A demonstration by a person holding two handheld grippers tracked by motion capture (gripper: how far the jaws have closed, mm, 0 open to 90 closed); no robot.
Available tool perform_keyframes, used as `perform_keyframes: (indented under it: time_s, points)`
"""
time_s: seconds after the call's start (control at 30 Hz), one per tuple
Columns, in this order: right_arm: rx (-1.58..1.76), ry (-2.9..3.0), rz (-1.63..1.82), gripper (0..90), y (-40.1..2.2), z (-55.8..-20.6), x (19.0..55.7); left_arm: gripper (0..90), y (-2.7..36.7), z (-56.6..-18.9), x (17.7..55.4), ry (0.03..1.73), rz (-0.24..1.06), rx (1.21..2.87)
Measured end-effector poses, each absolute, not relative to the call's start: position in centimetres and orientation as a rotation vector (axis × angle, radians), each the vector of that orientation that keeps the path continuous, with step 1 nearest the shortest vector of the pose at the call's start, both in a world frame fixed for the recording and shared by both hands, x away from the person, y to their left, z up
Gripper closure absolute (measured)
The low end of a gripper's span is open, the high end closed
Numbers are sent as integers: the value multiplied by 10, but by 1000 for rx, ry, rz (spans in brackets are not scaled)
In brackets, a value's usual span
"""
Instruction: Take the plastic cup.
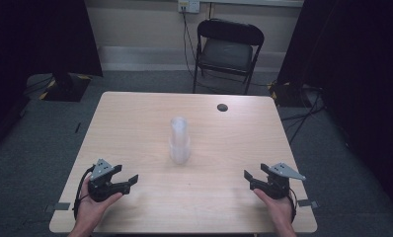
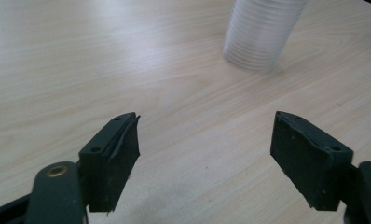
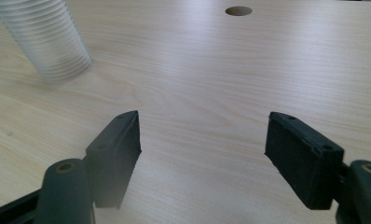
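While both hands rest at the near edge, a stack of clear cups (image 1: 179, 140) stands upright mid-table (image 1: 135, 123); left gripper (image 1: 127, 183) jaws wide, empty; right gripper (image 1: 249, 178) likewise wide, empty; both well apart from the stack.

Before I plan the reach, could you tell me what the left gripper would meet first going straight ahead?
Probably nothing: the left gripper faces bare table, and the stack of clear cups stands right of its line.
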State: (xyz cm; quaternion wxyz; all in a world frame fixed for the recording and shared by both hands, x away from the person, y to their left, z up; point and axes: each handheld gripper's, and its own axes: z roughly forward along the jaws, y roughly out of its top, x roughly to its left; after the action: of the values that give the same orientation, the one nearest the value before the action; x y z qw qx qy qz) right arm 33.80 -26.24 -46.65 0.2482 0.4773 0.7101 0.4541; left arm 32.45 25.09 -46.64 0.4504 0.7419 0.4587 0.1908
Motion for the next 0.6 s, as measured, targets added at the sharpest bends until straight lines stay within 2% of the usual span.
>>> perform_keyframes:
  time_s: [0.3, 0.6]
  points:
    - [1286, 1986, 1221, 205, -257, -468, 340, 214, 250, -465, 327, 1124, 462, 1836]
    - [1278, 2064, 1275, 259, -252, -464, 337, 154, 246, -457, 322, 1032, 465, 1845]
